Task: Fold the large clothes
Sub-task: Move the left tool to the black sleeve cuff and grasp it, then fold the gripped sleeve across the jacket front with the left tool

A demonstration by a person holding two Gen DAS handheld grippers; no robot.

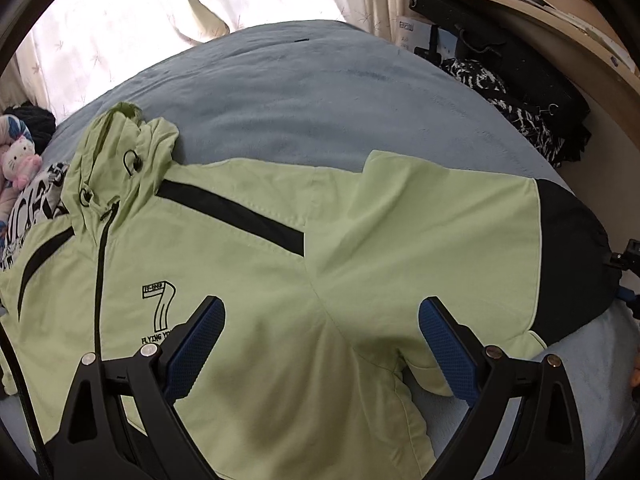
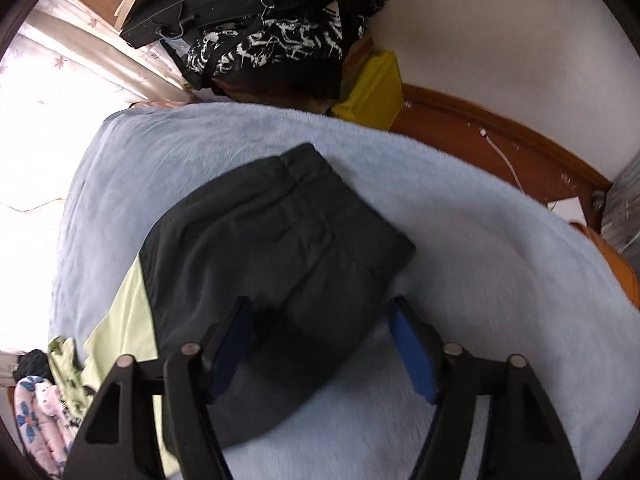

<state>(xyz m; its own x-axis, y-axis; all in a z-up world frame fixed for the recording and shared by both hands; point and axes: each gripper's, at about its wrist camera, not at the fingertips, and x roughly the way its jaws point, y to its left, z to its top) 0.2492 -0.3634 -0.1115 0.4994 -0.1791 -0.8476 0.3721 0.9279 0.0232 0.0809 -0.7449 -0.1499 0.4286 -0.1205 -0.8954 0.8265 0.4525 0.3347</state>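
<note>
Green jacket lies lengthwise under us, its black hem between our right hand-held gripper's half-open jaws, left hand-held gripper wide.

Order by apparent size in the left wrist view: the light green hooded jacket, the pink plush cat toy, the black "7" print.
1. Light green hooded jacket, largest.
2. Black "7" print.
3. Pink plush cat toy, slightly smaller, partly cut off and farther, so unsure.
</note>
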